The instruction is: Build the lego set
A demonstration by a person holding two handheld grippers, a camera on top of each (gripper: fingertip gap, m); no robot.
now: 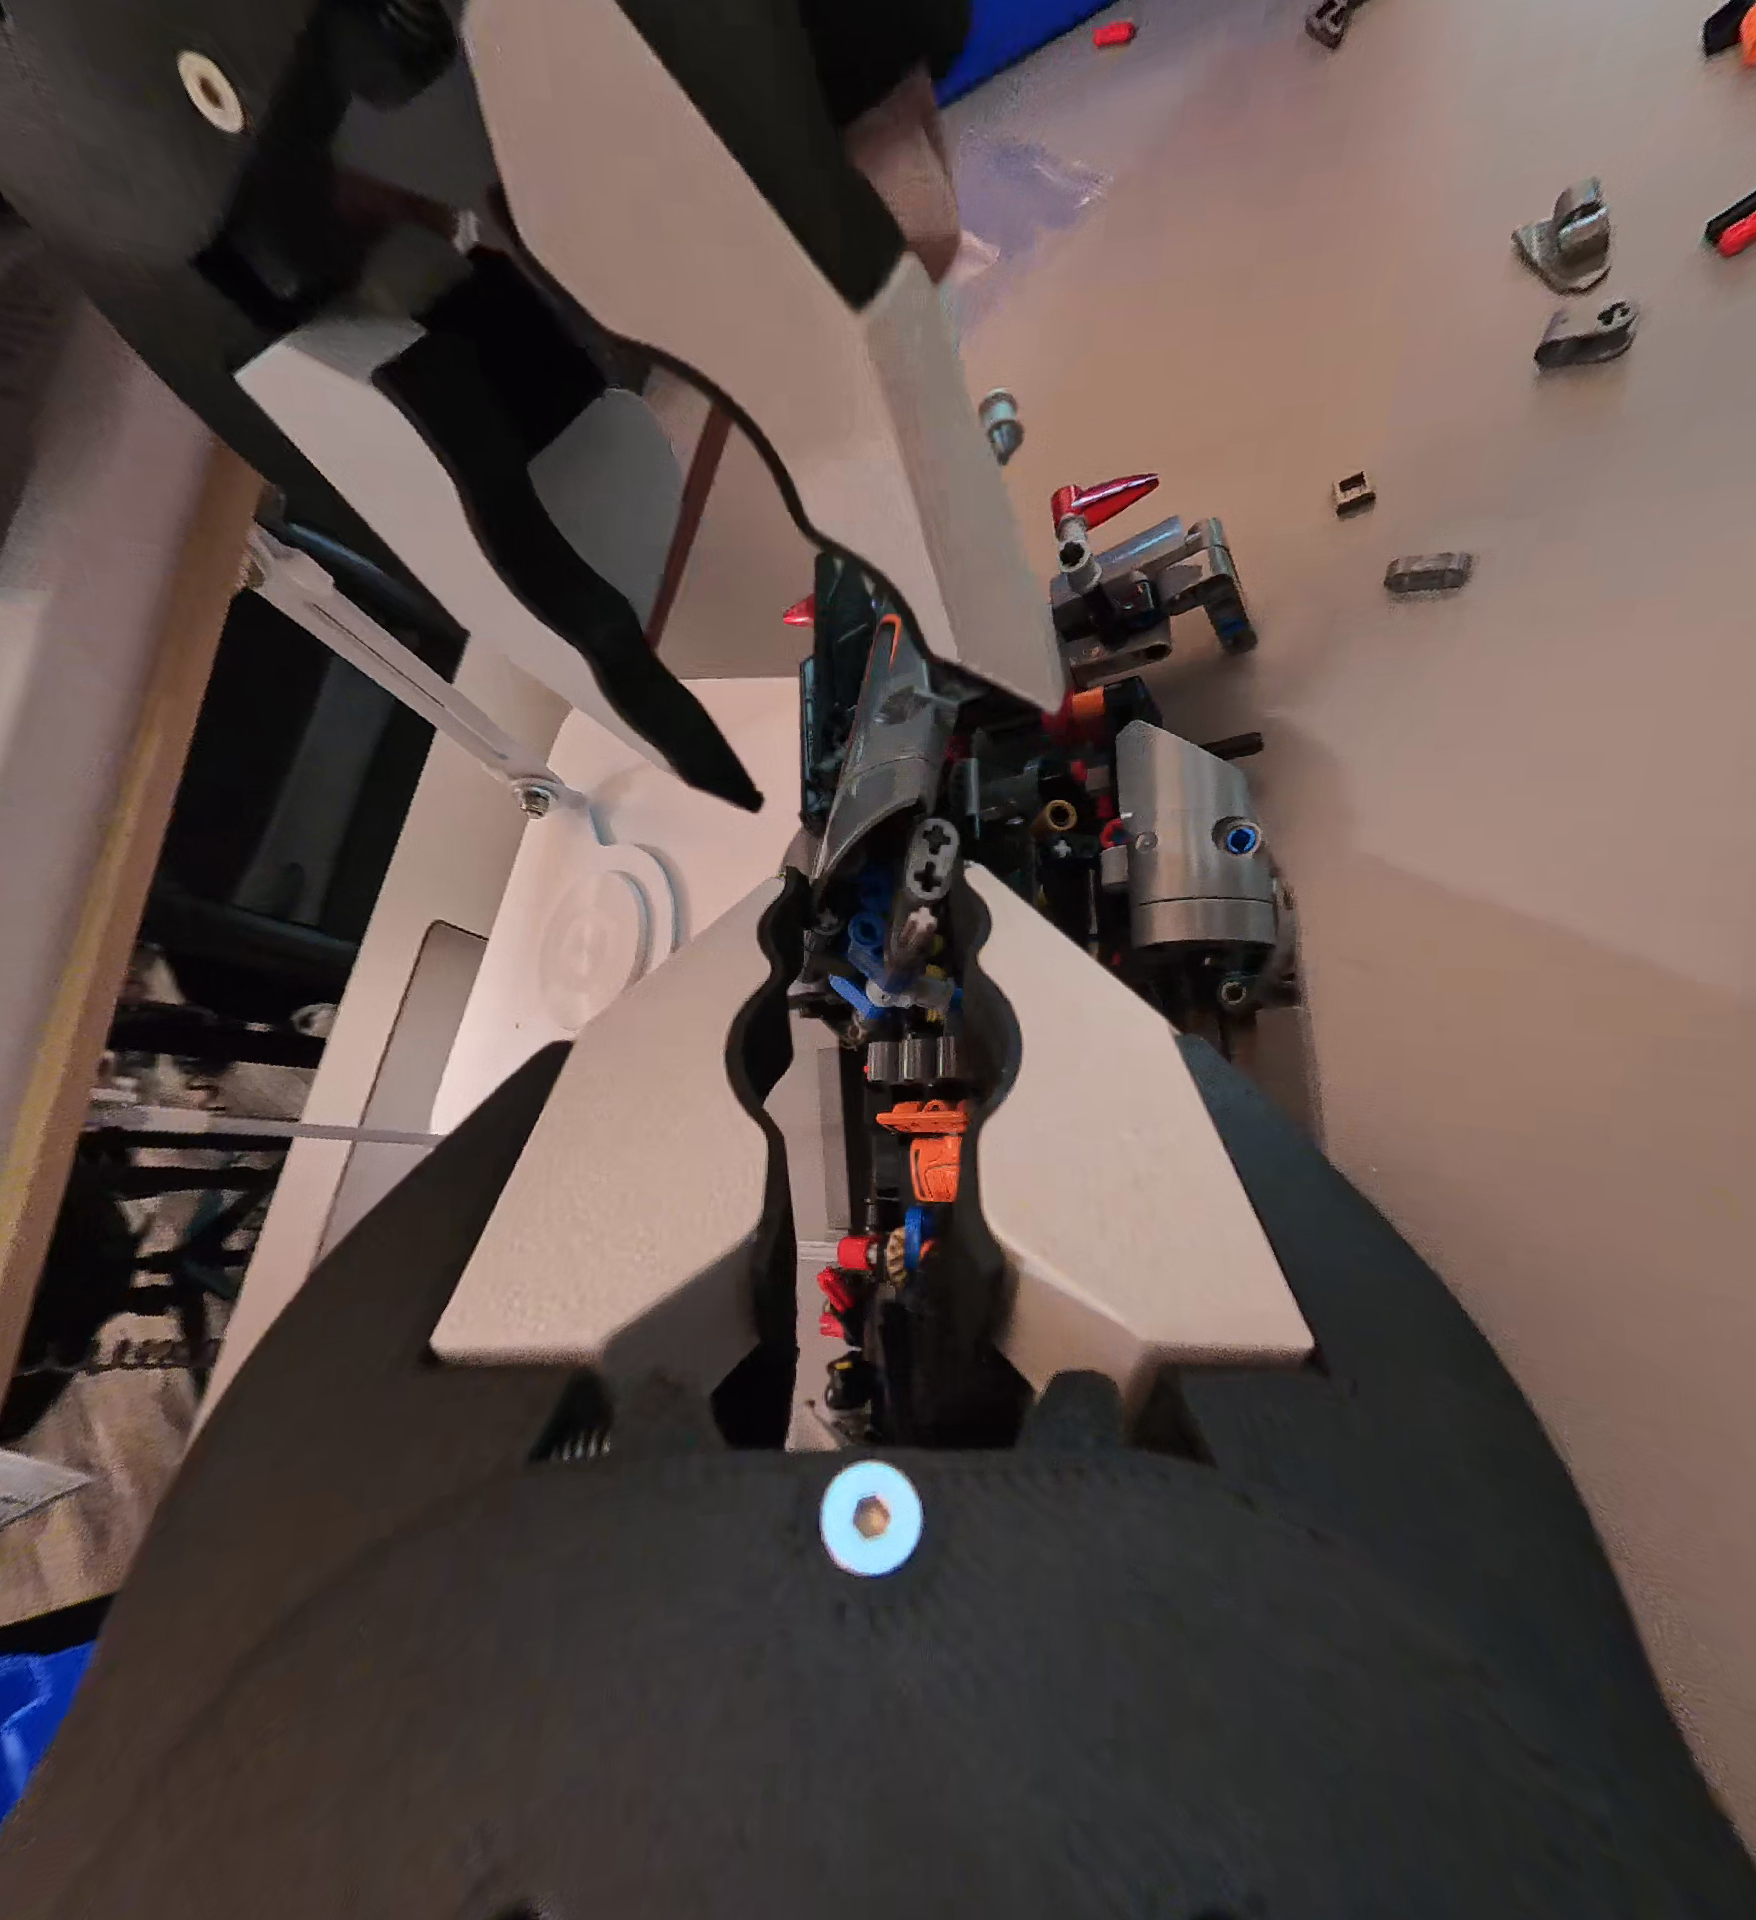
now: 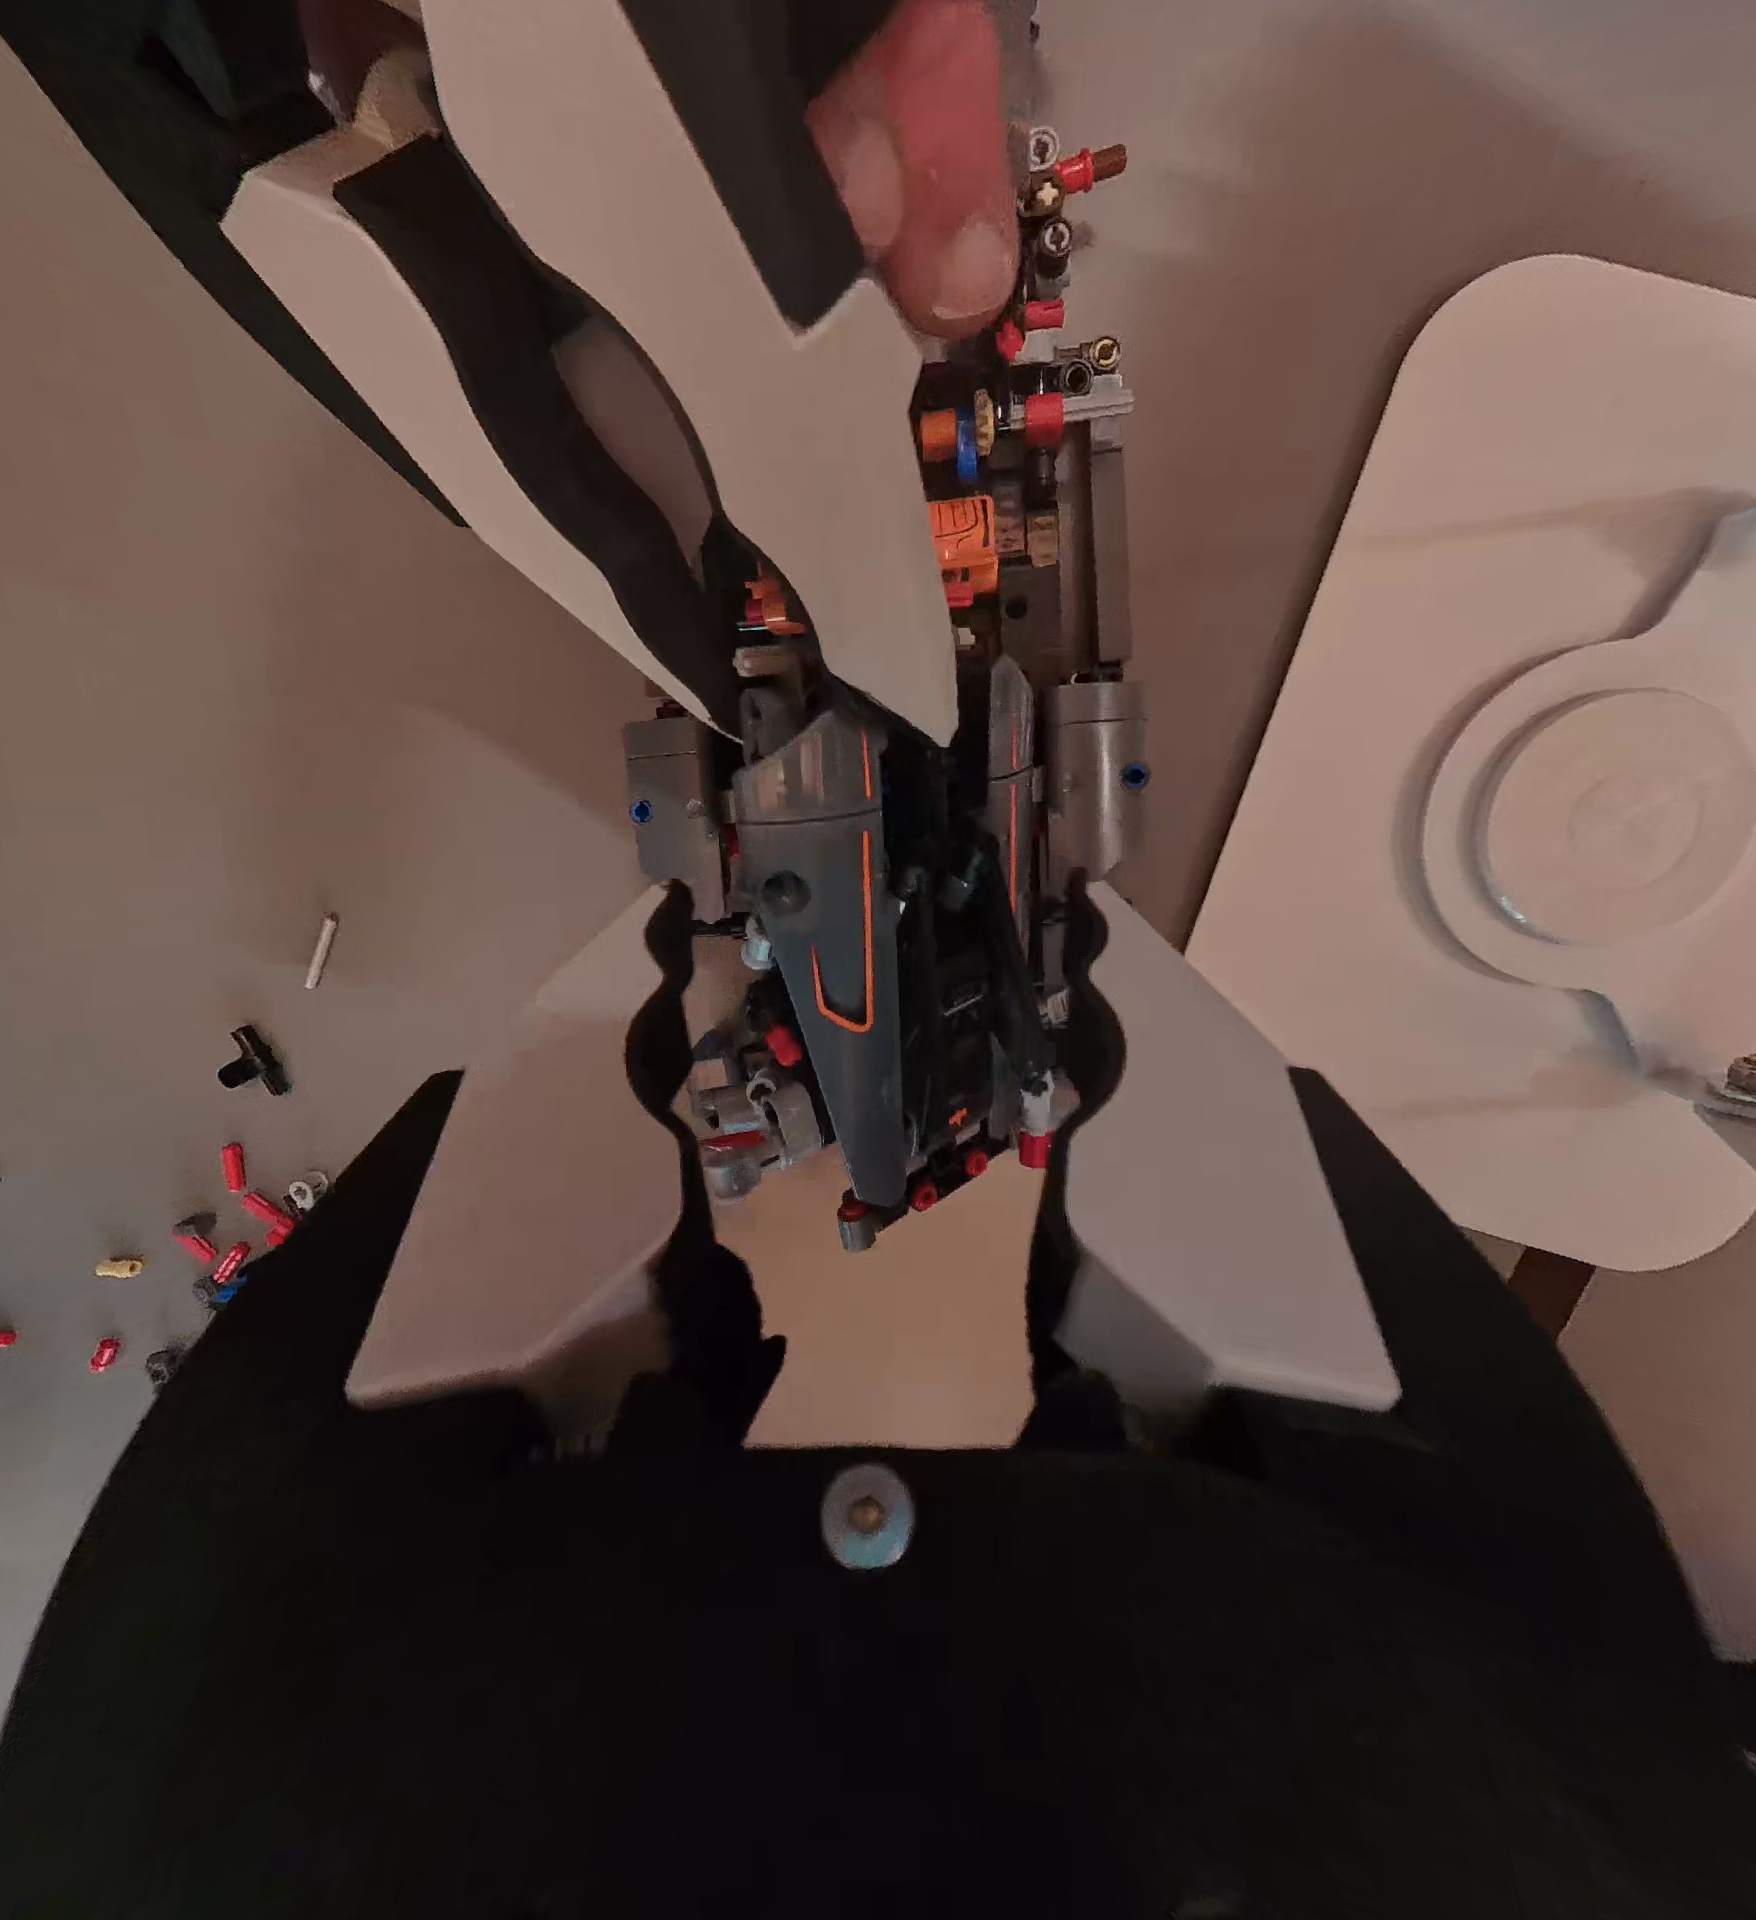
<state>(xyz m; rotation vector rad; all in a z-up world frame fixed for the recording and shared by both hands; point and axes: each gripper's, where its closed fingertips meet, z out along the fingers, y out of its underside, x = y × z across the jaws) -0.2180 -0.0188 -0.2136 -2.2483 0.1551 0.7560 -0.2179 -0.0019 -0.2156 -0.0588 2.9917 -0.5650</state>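
Reaching in from opposite ends, both tongs are closed around the lego model (image 1: pixel 915 935), which is held between them over the bench (image 1: pixel 1528 935). The left tongs (image 1: pixel 879 914) are clenched on its narrow frame, near the grey cross-holed beam and orange piece. The right tongs (image 2: pixel 879 935) are spread wider, their tips pressed against the flanks of the dark pointed hull with orange stripes. A fingertip (image 2: pixel 941 208) is seen on the left tongs' body. Small red pins (image 2: pixel 230 1226) are scattered on the bench.
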